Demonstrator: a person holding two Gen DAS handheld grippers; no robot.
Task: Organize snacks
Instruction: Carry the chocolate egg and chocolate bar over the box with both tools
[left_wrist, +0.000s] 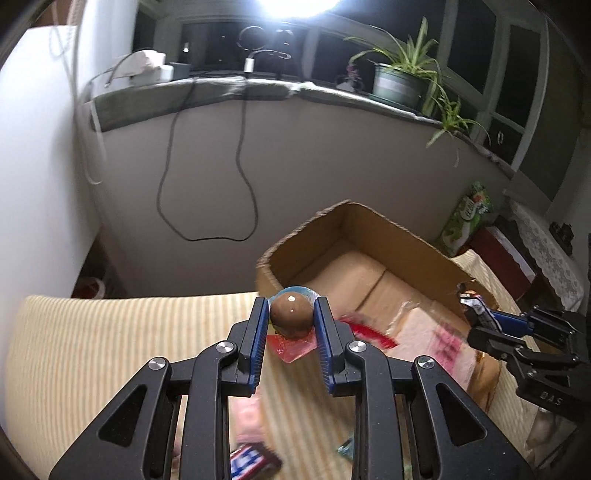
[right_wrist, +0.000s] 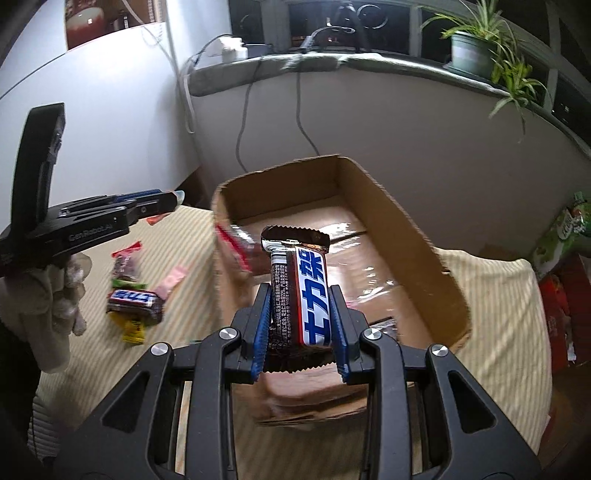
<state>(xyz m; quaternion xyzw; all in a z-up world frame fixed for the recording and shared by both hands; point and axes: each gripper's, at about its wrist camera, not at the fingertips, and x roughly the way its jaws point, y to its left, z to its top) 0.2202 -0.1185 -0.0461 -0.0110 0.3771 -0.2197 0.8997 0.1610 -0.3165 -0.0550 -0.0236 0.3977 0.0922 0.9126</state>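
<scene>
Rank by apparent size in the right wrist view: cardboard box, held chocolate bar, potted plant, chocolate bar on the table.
1. cardboard box
2. held chocolate bar, enlarged by nearness to the camera
3. potted plant, shrunk by distance
4. chocolate bar on the table

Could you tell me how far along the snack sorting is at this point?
Partly done. The cardboard box already holds a few wrapped snacks, blurred here. In hand: the left gripper is shut on a brown egg pack, and the right gripper is shut on a chocolate bar, both near the box. Left: a chocolate bar on the cloth and several small packets beside it.
</scene>
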